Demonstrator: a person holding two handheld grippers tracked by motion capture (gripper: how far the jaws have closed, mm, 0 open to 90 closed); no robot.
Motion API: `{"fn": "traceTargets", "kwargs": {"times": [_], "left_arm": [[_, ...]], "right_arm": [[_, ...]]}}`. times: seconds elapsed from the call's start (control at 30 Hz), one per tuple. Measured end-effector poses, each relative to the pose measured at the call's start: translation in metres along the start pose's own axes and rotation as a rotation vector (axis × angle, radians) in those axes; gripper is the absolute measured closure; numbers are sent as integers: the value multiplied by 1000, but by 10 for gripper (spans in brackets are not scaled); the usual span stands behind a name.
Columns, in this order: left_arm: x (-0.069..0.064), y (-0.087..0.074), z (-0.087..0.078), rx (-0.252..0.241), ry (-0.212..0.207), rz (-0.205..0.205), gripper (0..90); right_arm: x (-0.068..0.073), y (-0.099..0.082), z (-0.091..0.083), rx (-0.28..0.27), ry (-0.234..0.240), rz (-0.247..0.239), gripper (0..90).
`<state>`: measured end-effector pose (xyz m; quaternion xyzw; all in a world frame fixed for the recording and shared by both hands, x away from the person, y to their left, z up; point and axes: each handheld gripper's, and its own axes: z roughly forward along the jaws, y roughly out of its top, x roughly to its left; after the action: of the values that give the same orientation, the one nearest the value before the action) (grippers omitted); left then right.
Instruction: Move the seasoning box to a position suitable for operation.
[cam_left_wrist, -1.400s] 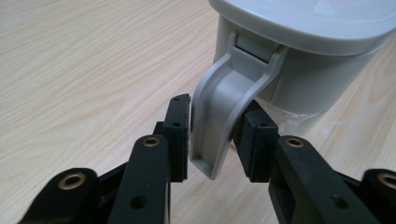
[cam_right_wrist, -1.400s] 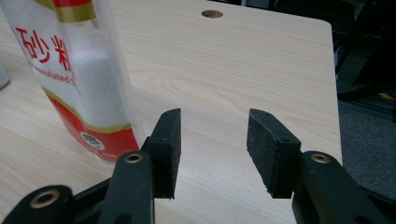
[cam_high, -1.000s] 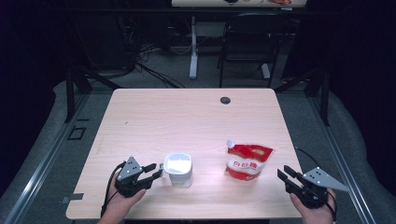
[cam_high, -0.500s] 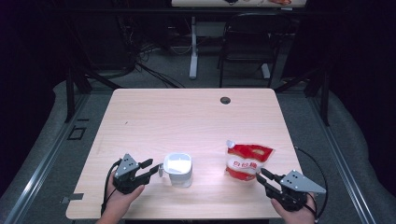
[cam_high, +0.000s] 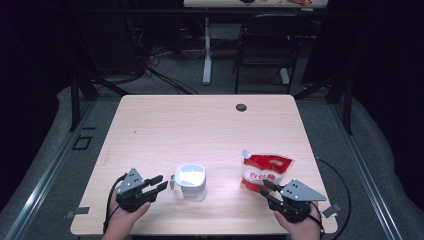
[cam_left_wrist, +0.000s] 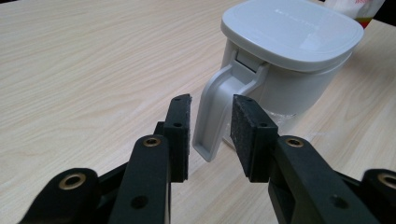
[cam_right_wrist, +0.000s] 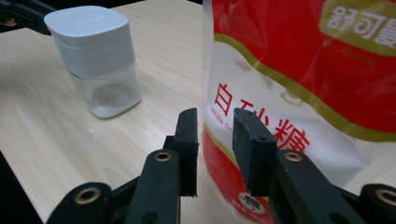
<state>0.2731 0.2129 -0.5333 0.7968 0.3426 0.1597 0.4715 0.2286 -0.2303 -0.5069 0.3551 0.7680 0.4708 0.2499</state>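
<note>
Jar (cam_high: 190, 181) near tabletop's front edge, stiff, light; grab handle (cam_left_wrist: 215, 109) | L gripper (cam_left_wrist: 211, 135) closing round handle, pads not touching | R gripper (cam_right_wrist: 215, 150) half-open by soft, slippery pouch (cam_right_wrist: 299, 88), empty

The far half of the table (cam_high: 200, 120) lies bare, open to passage. On the near half, the jar (cam_high: 190, 181) stands at 7 o'clock and the pouch (cam_high: 265, 171) at 5, well apart, with a free lane between them.
</note>
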Motion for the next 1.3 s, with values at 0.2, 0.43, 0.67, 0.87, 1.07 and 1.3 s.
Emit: {"fn": "traceTargets", "kwargs": {"times": [0.2, 0.43, 0.67, 0.87, 1.07, 1.3], "left_arm": [[-5, -2, 8, 25, -34, 13, 714], [-12, 0, 16, 45, 3, 39, 808], [-12, 1, 19, 69, 22, 53, 835], [-10, 2, 21, 69, 37, 46, 832], [-9, 2, 19, 58, 25, 25, 813], [-8, 3, 11, 24, 35, 7, 688]], "right_arm": [[4, 4, 8, -11, 15, -3, 730], [10, 8, 17, -5, 52, -6, 725], [22, 12, 29, 19, 88, -56, 740], [30, 24, 42, 25, 112, -83, 714], [35, 38, 62, 34, 130, -98, 623], [39, 44, 81, 40, 141, -101, 599]]}}
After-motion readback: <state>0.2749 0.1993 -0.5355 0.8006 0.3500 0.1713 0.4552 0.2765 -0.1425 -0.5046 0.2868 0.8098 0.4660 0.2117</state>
